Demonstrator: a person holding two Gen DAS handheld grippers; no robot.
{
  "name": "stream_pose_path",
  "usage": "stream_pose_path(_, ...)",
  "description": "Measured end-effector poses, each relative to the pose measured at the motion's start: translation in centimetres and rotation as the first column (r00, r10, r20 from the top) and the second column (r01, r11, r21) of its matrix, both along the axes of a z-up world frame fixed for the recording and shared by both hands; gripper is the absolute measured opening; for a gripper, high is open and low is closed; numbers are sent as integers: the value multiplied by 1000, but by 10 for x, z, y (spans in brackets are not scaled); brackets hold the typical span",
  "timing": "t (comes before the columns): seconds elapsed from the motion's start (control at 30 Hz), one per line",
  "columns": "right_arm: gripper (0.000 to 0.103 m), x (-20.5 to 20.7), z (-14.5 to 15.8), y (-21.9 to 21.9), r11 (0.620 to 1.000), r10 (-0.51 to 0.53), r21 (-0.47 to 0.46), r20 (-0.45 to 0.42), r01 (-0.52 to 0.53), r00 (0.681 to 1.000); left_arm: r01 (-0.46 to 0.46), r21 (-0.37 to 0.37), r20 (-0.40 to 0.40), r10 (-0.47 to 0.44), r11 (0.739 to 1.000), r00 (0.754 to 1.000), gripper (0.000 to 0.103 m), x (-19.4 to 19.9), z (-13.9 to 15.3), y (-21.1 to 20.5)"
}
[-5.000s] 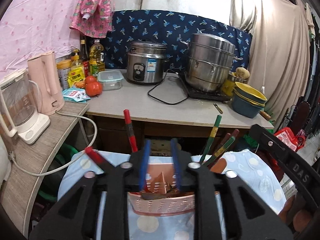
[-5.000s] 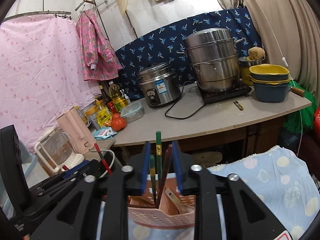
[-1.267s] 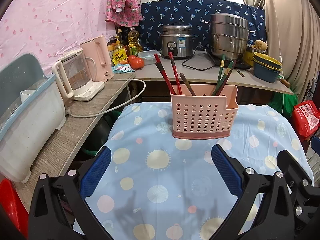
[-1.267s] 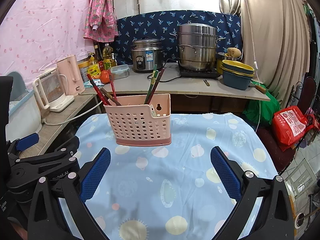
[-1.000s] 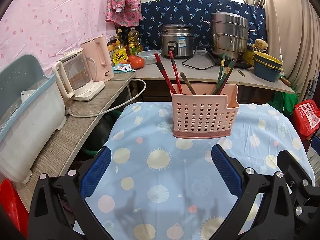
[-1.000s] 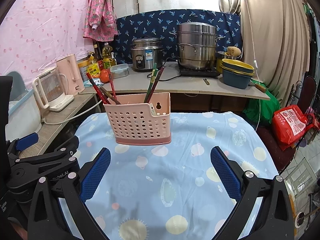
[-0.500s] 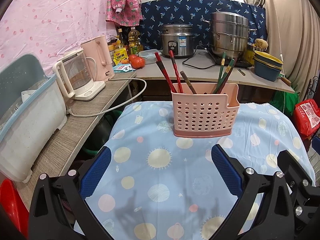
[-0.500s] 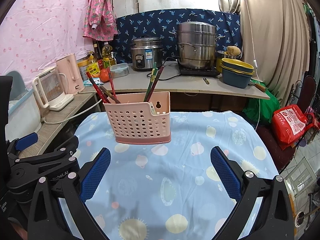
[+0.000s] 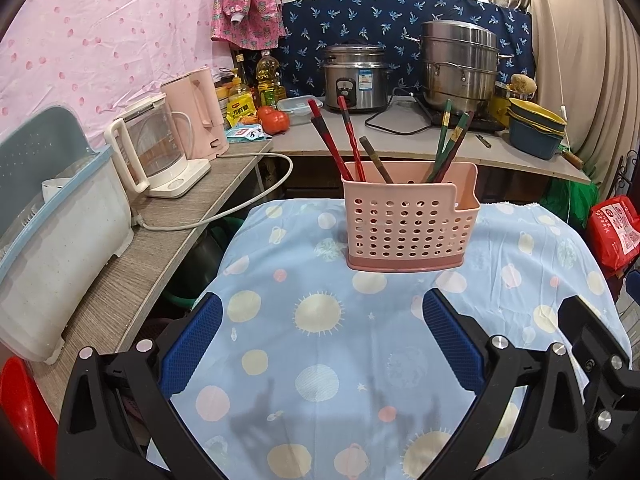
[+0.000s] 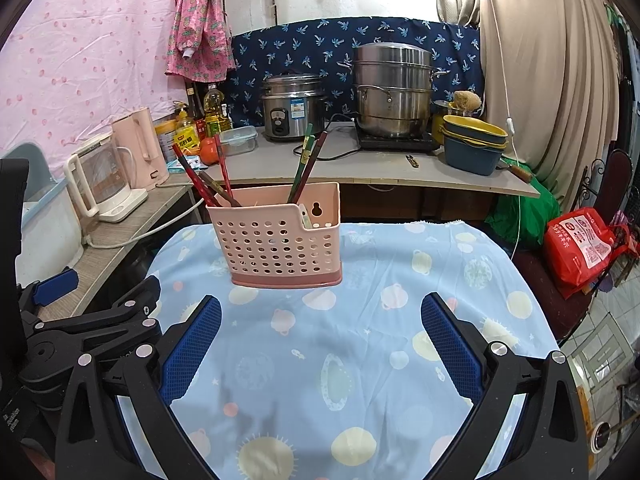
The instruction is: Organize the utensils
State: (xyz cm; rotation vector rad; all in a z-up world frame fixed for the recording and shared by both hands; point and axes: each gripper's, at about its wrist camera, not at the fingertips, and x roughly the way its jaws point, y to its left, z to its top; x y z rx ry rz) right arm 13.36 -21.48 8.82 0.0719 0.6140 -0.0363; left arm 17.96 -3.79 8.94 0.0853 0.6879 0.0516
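With left gripper (image 9: 320, 344) wide, empty: red chopsticks (image 9: 338, 140) left slot of basket (image 9: 412, 220), green chopsticks (image 9: 450, 140) right slot, mid-table. Right gripper (image 10: 320, 344) also wide, empty. Sorting looks done; next likely none, just retreat.

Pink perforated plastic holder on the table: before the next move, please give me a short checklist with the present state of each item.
1. Pink perforated plastic holder stands upright on the blue patterned tablecloth: ok.
2. Red chopsticks stand in its left part, leaning left: ok.
3. Green chopsticks stand in its right part: ok.
4. Left tongs are open and hold nothing: ok.
5. Right tongs are open and hold nothing: ok.
6. No utensil lies loose on the visible tablecloth: ok; the part hidden under the tongs: cannot tell.
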Motion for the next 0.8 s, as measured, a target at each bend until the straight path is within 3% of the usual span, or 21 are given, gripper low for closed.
stream_pose_path(0.8, 97, -1, -1, -2, 1000, 0, 1, 0, 0, 1000, -2, 16, 22, 1, 1000, 1000, 96, -1, 3, -5)
